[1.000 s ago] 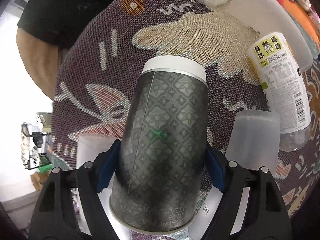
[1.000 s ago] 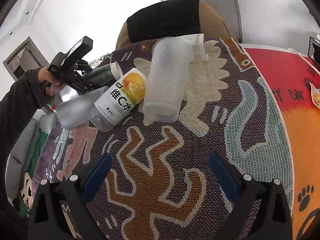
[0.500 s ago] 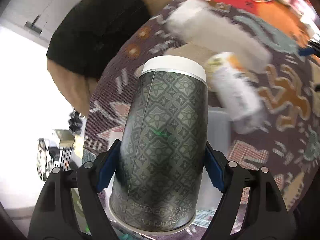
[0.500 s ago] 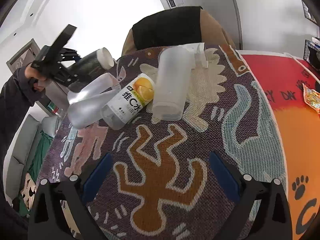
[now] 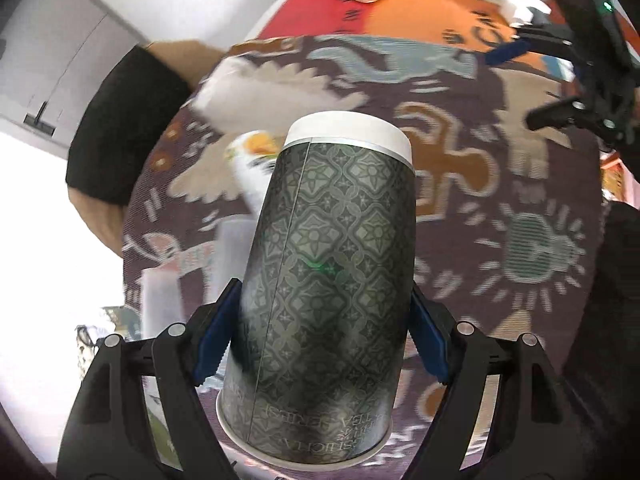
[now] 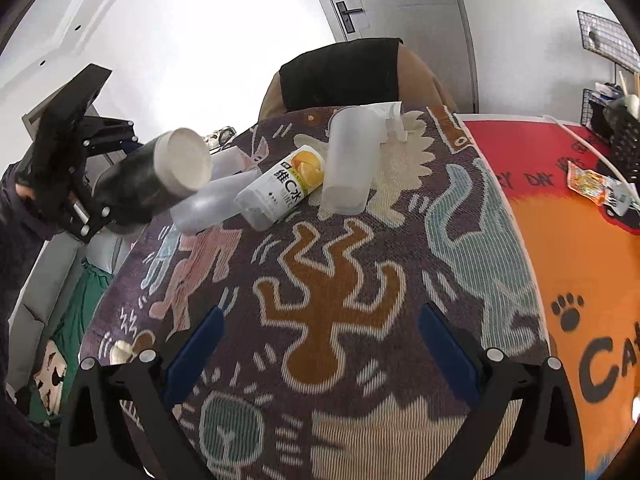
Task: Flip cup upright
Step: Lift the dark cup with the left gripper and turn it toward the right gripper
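Observation:
A dark green patterned paper cup (image 5: 328, 280) with a white base fills the left wrist view. My left gripper (image 5: 320, 340) is shut on its sides, and its white bottom points away from the camera. In the right wrist view the same cup (image 6: 160, 184) hangs above the table's left edge, lying nearly sideways with its white bottom toward the table middle, and the left gripper (image 6: 96, 184) holds it. My right gripper (image 6: 320, 344) stands open over the patterned cloth, with nothing between its fingers.
On the patterned tablecloth (image 6: 320, 280) lie a frosted plastic cup (image 6: 348, 168), an orange-label bottle (image 6: 284, 188) and more clear cups (image 6: 212, 204), all on their sides. A snack packet (image 6: 592, 184) and a black wire basket (image 6: 616, 132) sit far right. A chair (image 6: 344, 72) stands behind.
My left gripper has lifted the dark cup off the table and swung it round, so the view behind it sweeps across the table. The right gripper has risen and pulled back slightly.

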A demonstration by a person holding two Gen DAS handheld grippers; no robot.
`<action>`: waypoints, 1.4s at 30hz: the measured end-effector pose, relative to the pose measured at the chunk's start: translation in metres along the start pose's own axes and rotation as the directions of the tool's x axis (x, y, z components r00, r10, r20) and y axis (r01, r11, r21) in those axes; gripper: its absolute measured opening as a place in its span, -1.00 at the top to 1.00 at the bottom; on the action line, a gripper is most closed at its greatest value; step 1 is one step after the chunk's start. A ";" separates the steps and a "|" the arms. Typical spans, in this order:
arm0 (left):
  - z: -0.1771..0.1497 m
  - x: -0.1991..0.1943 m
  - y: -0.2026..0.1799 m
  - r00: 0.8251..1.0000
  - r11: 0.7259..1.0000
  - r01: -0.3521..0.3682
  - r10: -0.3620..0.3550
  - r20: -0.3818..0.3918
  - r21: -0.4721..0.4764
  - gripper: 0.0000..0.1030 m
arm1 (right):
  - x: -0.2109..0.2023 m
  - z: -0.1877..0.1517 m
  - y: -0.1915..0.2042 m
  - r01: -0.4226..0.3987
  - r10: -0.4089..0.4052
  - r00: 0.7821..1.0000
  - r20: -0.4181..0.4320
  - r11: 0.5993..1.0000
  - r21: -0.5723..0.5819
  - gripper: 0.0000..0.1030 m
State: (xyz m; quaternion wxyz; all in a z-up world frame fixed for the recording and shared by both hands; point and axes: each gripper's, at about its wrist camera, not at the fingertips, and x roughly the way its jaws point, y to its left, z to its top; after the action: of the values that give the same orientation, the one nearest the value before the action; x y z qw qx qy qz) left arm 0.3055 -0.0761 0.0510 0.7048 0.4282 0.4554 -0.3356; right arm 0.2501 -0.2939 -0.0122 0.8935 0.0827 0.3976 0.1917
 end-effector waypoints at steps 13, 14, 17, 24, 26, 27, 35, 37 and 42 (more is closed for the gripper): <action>-0.018 0.024 -0.106 0.996 0.995 0.088 -0.088 0.002 0.054 -0.51 | -0.025 -0.061 0.020 0.026 -0.028 0.999 -0.032 0.997 -0.071 -0.85; -0.020 0.026 -0.113 0.995 0.994 0.096 -0.096 0.000 0.053 -0.51 | -0.025 -0.064 0.020 0.029 -0.032 0.999 -0.038 0.997 -0.077 -0.85; -0.022 0.034 -0.130 0.994 0.992 0.109 -0.108 -0.014 0.063 -0.51 | -0.024 -0.074 0.021 0.028 -0.033 0.998 -0.052 0.995 -0.092 -0.85; -0.018 0.056 -0.167 0.991 0.985 0.130 -0.125 -0.049 0.116 -0.52 | -0.023 -0.097 0.009 0.029 -0.036 0.996 -0.083 0.996 -0.084 -0.77; -0.016 0.061 -0.174 0.989 0.981 0.144 -0.138 -0.056 0.132 -0.52 | -0.026 -0.100 0.005 0.036 -0.042 0.996 -0.082 0.996 -0.082 -0.74; -0.014 0.064 -0.178 0.988 0.979 0.149 -0.142 -0.060 0.139 -0.52 | -0.026 -0.101 0.002 0.039 -0.045 0.996 -0.081 0.996 -0.080 -0.73; -0.005 0.079 -0.182 0.979 0.974 0.188 -0.176 -0.099 0.126 -0.75 | -0.027 -0.101 -0.001 0.058 -0.067 0.994 -0.087 0.993 -0.107 -0.85; -0.006 0.074 -0.179 0.976 0.972 0.210 -0.202 -0.086 0.104 -0.76 | -0.027 -0.098 0.005 0.048 -0.060 0.995 -0.080 0.989 -0.139 -0.85; -0.015 0.055 -0.165 0.978 0.977 0.208 -0.208 -0.018 0.042 -0.89 | -0.018 -0.091 0.028 0.054 -0.073 0.994 -0.075 0.971 -0.233 -0.85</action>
State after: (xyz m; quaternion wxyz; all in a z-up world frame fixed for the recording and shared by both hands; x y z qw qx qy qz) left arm 0.1771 -0.1345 -0.0525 0.6532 0.3958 0.4948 -0.4145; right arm 0.1632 -0.2760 -0.0525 0.8854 -0.0424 0.4120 0.2112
